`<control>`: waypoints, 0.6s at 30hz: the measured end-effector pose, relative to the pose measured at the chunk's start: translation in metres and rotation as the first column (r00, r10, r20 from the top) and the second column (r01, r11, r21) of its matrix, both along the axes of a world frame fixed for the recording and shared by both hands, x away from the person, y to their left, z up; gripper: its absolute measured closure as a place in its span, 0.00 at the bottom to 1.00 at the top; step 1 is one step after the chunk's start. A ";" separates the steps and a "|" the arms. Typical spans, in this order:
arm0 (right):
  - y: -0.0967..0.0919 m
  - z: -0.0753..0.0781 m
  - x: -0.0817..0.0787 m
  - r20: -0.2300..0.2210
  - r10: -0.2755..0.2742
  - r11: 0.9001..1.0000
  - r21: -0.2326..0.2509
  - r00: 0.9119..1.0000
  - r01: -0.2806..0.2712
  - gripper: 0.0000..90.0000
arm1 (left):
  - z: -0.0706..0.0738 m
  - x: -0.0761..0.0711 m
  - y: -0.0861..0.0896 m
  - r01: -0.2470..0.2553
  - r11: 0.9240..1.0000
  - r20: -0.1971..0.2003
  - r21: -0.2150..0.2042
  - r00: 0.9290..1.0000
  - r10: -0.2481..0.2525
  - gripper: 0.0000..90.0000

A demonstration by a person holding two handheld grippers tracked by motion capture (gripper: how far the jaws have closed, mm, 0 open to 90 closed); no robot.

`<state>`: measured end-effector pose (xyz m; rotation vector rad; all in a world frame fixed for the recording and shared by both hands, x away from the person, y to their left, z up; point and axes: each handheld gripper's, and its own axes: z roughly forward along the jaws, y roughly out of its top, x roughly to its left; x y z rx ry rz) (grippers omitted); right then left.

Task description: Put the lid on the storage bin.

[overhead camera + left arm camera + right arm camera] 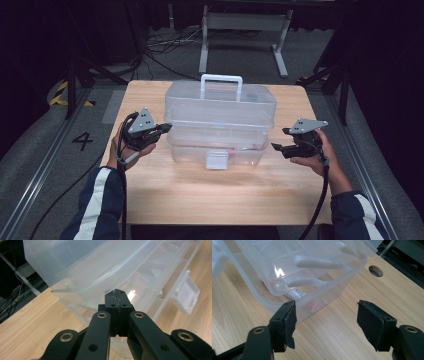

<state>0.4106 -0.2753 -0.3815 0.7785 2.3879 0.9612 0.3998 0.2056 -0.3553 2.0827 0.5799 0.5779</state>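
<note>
A clear plastic storage box [220,115] with a white handle [221,82] stands in the middle of the wooden table [225,195]. Its white latch [216,160] hangs open at the front. My left gripper [167,127] is at the box's left end; in the left gripper view it [116,293] is shut, its tips against the rim of the upper section [100,267], above the divided lower tray. My right gripper [277,146] is by the box's right end. It [328,315] stands open over bare wood, just short of the box corner [312,272]. Something red [312,305] lies inside.
A round hole [375,270] is cut in the tabletop near the box's right end. Behind the table stands a white metal frame [245,35] with cables on the floor. A "4" [82,140] is marked on the floor at the left.
</note>
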 end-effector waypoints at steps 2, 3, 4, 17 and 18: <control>0.000 0.000 -0.001 -0.001 0.004 1.000 0.001 1.000 -0.004 0.36 | -0.001 -0.001 0.000 0.001 1.000 -0.001 0.008 1.000 -0.001 1.00; 0.001 -0.001 -0.001 0.000 0.005 1.000 -0.001 1.000 -0.005 0.36 | -0.002 -0.002 0.000 0.001 1.000 -0.003 0.010 1.000 -0.001 1.00; 0.001 -0.001 -0.002 0.000 0.007 1.000 -0.004 1.000 -0.007 0.36 | -0.002 -0.002 0.000 0.000 1.000 -0.005 0.010 1.000 0.000 1.00; 0.000 -0.007 -0.003 -0.009 0.005 1.000 -0.010 1.000 -0.005 0.35 | -0.008 -0.009 0.004 0.021 0.999 -0.025 0.032 0.999 -0.020 1.00; 0.001 -0.008 -0.003 -0.010 0.005 1.000 -0.012 1.000 -0.006 0.35 | -0.009 -0.009 0.005 0.023 0.999 -0.027 0.032 0.999 -0.022 1.00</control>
